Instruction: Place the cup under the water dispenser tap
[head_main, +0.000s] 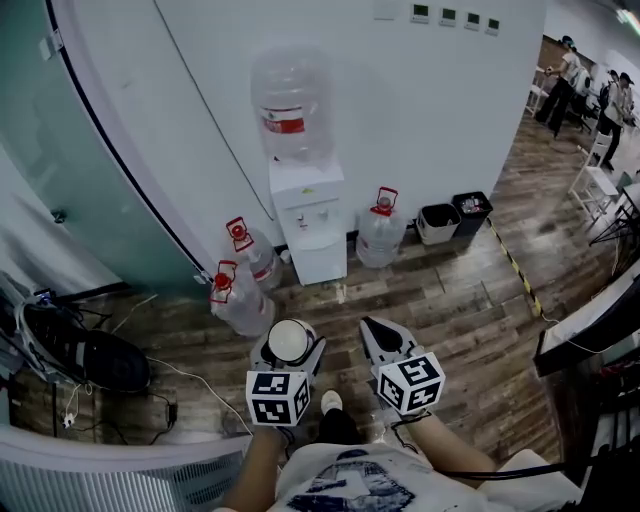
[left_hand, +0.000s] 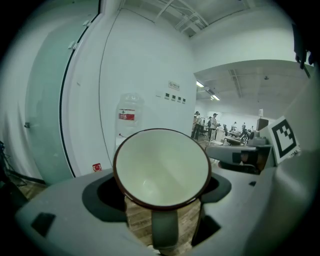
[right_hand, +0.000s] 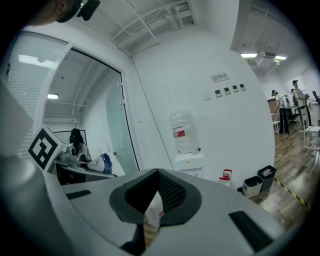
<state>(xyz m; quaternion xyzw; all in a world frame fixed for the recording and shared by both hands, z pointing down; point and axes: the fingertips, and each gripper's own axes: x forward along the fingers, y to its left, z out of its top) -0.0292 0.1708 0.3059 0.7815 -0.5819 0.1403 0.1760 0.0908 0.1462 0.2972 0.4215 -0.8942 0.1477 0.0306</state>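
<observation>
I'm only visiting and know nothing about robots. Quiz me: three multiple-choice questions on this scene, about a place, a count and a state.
1. Where is the cup? A) under the tap B) between the left gripper's fingers C) on the floor
2. How many red-capped bottles stand on the floor by the water dispenser? A) one B) three C) five
3. The right gripper's fingers are: A) shut on nothing B) holding a bottle C) wide apart

Answers: 1 B, its view shows the cup clamped; 2 B, two left, one right; 3 A, tips meet, nothing between.
</observation>
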